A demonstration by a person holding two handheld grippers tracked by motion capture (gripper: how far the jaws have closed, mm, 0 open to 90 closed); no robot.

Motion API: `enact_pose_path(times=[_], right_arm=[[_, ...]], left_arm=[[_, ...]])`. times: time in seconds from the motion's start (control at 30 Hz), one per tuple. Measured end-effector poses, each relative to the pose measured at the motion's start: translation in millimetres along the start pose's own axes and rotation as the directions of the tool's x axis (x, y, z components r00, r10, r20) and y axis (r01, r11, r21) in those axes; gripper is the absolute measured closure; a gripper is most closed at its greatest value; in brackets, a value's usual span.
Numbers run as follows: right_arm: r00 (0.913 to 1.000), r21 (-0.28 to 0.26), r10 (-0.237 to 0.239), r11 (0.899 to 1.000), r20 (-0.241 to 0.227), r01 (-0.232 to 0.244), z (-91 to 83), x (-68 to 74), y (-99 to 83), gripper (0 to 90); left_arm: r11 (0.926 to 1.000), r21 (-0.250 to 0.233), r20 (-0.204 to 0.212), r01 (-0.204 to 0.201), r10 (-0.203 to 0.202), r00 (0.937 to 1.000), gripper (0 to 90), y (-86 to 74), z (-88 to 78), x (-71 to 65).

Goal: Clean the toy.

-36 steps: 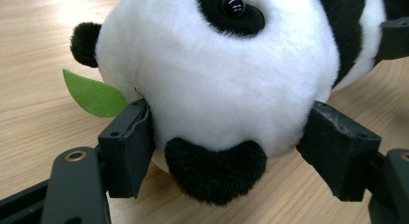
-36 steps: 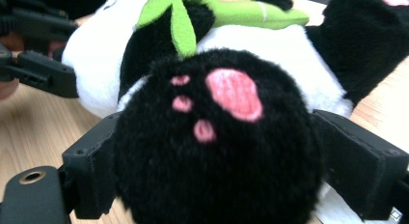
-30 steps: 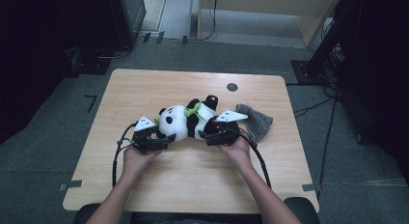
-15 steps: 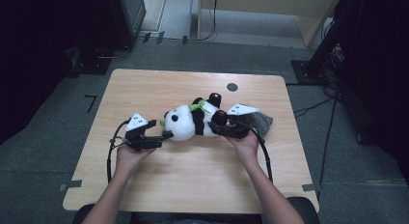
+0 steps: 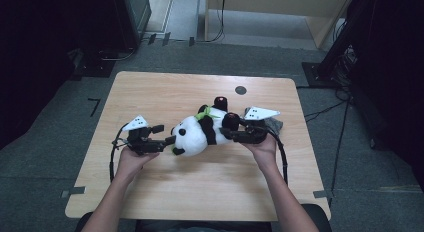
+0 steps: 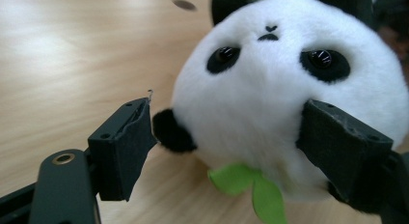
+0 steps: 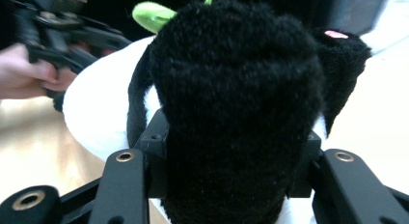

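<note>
A black and white panda plush [image 5: 200,134] with a green leaf collar lies on its side in the middle of the wooden table [image 5: 165,92]. Its head [image 6: 284,89] points toward my left gripper [image 5: 167,141]. That gripper is open, and its jaws stand wide at either side of the lower head; the right pad [image 6: 345,147] touches the white fur. My right gripper [image 7: 236,156] is shut on one of the panda's black legs [image 7: 236,89]. In the high view the right gripper [image 5: 231,134] sits at the plush's right end.
A grey cloth [image 5: 274,123] lies just behind my right gripper. A small dark round mark [image 5: 240,90] is on the table near the far edge. Dark equipment and cables stand on the floor around the table.
My right gripper has pulled the panda to the right by its leg. The left gripper has slid slightly left and now sits at the head's edge.
</note>
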State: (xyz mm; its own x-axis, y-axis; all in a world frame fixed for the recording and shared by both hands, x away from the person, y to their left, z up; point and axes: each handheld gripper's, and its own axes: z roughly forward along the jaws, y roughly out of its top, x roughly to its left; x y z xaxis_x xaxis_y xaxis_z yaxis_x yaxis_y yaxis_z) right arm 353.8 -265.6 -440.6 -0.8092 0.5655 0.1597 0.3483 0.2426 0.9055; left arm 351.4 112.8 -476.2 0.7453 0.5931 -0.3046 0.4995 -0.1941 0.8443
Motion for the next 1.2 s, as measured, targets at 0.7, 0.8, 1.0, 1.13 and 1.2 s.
enact_pose_path(times=[0.7,0.8,1.0,1.13,1.2], right_arm=[[0.9908,-0.097,0.051,0.993,-0.125,-0.064,-10.5,-11.4,-0.1,51.5],[0.9846,-0.095,0.082,0.991,-0.154,-0.097,-0.3,-11.9,-4.1,50.6],[0.9893,-0.08,0.088,0.992,-0.117,-0.097,14.5,-8.2,-7.9,47.4],[0.9839,-0.065,0.136,0.987,-0.116,-0.144,25.8,-14.1,-13.1,47.7],[0.9818,-0.068,0.147,0.985,-0.12,-0.156,26.8,-15.5,-13.8,47.8]], left_arm=[[0.989,0.008,0.118,-0.147,0.145,0.9823,16.2,-9.6,7.8,-11.4],[0.9868,-0.02,0.158,-0.161,0.162,0.9741,12.2,-8.8,6.8,-14.8],[0.9883,-0.025,0.217,-0.151,0.152,0.9642,2.3,-8.3,13.3,-24.0],[0.995,-0.034,0.264,-0.094,0.1,0.9594,1.8,-8.3,20.3,-24.4],[0.9954,-0.051,0.274,-0.081,0.092,0.9575,1.9,-8.0,21.2,-24.2]])
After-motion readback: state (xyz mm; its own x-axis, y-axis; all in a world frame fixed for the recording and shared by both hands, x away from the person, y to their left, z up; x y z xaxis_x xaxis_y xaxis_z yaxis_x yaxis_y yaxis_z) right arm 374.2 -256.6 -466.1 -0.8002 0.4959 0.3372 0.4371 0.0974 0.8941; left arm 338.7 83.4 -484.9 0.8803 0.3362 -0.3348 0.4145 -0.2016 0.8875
